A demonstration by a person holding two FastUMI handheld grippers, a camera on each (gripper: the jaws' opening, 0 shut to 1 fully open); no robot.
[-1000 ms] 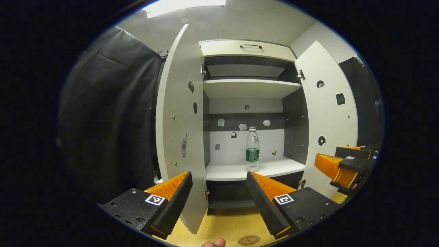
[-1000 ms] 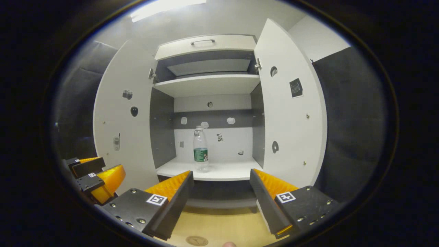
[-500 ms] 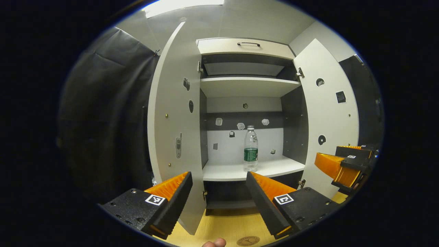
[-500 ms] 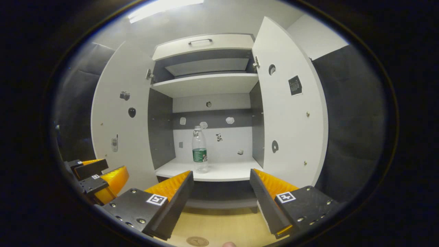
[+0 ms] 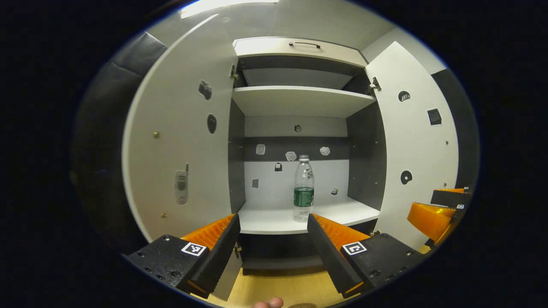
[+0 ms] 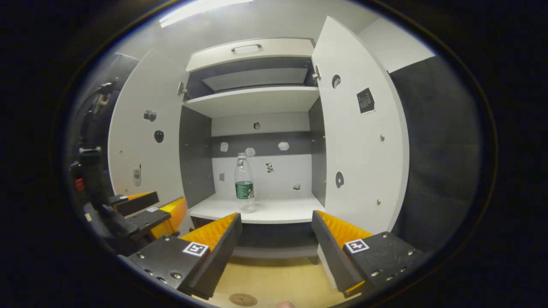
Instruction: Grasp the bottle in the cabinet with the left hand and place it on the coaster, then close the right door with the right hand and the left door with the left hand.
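A clear plastic bottle [image 5: 303,188] with a green label stands upright on the lower shelf [image 5: 274,220] of the open white cabinet, left of the shelf's middle. My left gripper [image 5: 272,217] is open and empty, in front of the shelf and short of the bottle. My right gripper [image 6: 276,216] is also open and empty, facing the same shelf with the bottle [image 6: 244,184] up and to its left. The left door [image 5: 180,141] and the right door [image 6: 359,141] both stand wide open. A round brown coaster [image 6: 242,299] lies on the wooden surface below.
An upper shelf [image 5: 299,100] and a drawer with a dark handle [image 5: 304,44] sit above the bottle. Small stickers dot the back wall and doors. The other gripper [image 5: 432,211] hovers by the right door. A person's fingertip [image 5: 267,303] shows at the bottom edge.
Both grippers have come closer to the cabinet. The left gripper has shifted so the left door's inner face shows broad, and it sits farther forward in the right gripper view.
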